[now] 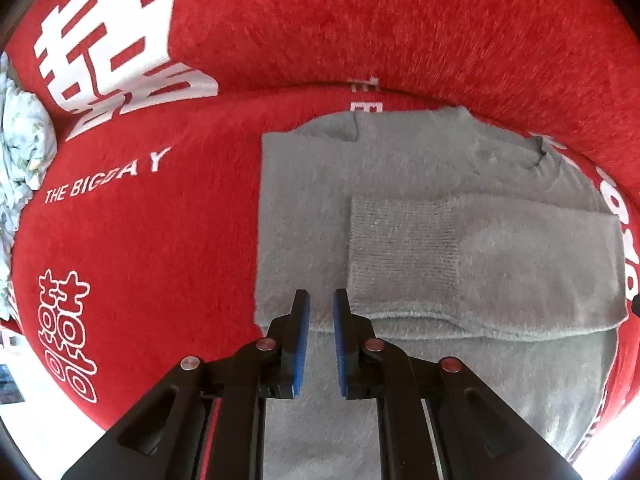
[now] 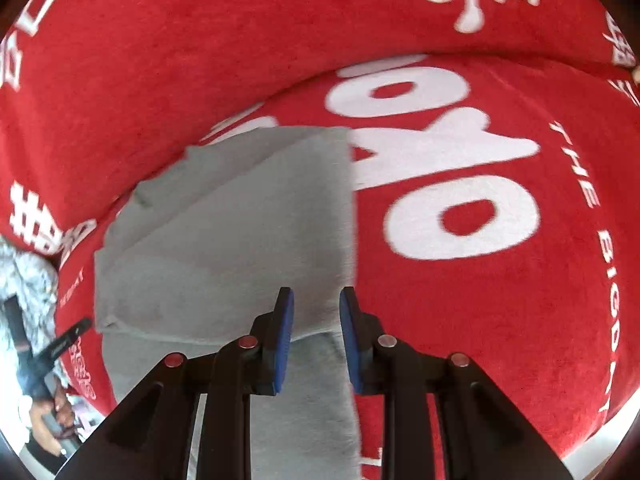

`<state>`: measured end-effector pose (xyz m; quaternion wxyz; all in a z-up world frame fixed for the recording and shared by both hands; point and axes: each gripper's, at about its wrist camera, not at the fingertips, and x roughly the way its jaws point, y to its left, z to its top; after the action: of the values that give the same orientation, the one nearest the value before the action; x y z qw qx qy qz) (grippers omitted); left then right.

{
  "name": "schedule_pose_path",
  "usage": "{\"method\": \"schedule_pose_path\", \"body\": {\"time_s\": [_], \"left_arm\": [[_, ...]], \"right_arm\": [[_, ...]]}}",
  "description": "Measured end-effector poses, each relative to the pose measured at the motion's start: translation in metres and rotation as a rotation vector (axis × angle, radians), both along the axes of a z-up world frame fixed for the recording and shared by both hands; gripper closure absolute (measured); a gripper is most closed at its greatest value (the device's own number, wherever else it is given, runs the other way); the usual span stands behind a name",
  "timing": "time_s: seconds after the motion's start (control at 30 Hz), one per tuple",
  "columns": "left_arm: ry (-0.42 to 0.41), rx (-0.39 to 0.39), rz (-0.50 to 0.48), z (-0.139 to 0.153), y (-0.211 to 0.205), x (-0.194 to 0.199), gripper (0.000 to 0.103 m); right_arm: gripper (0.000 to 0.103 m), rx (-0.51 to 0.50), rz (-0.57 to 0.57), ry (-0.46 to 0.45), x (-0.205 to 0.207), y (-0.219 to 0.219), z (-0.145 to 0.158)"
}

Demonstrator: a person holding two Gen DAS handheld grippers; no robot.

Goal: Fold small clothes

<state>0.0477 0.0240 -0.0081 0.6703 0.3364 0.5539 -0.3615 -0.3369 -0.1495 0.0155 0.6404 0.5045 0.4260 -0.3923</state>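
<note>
A grey fuzzy sweater (image 1: pixel 400 184) lies flat on a red blanket (image 1: pixel 168 248) printed with white lettering. One sleeve is folded across its body, ribbed cuff (image 1: pixel 400 240) toward the middle. My left gripper (image 1: pixel 321 308) points straight down over the sweater's lower left part, just left of the cuff. Its blue pads stand almost together with no cloth between them. In the right wrist view the sweater (image 2: pixel 240 232) shows a diagonal fold, and my right gripper (image 2: pixel 316 308) hovers over its right edge, jaws apart and holding nothing.
A pale floral cloth (image 1: pixel 24 152) lies at the blanket's left edge. In the right wrist view a hand (image 2: pixel 52 404) with a black tool (image 2: pixel 60 344) shows at the lower left. The red blanket (image 2: pixel 500 320) rises into a fold behind the sweater.
</note>
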Motion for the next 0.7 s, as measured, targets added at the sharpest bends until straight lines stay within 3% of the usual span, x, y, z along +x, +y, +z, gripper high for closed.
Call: {"method": "schedule_pose_path", "body": {"time_s": [0.1, 0.17, 0.27, 0.53, 0.6, 0.67, 0.7], "left_arm": [[0.014, 0.051, 0.002, -0.019, -0.002, -0.003, 0.090], [0.014, 0.059, 0.001, -0.022, 0.004, -0.007, 0.090], [0.052, 0.073, -0.013, -0.017, 0.016, -0.010, 0.090], [0.087, 0.142, -0.077, 0.017, 0.049, -0.038, 0.090], [0.091, 0.146, -0.102, 0.031, 0.055, -0.047, 0.090], [0.105, 0.158, -0.121, 0.044, 0.060, -0.055, 0.090], [0.111, 0.159, -0.122, 0.048, 0.061, -0.057, 0.090]], "right_arm": [[0.077, 0.039, 0.008, 0.056, 0.011, 0.003, -0.021], [0.085, 0.044, -0.008, 0.057, 0.006, 0.007, -0.024], [0.084, 0.058, -0.053, 0.037, -0.005, 0.014, -0.012], [0.080, 0.090, -0.038, -0.021, -0.007, 0.059, 0.033], [0.077, 0.088, -0.022, -0.022, -0.002, 0.071, 0.045], [0.059, 0.089, -0.018, -0.023, 0.002, 0.084, 0.057], [0.058, 0.094, -0.019, -0.030, 0.002, 0.089, 0.063]]}}
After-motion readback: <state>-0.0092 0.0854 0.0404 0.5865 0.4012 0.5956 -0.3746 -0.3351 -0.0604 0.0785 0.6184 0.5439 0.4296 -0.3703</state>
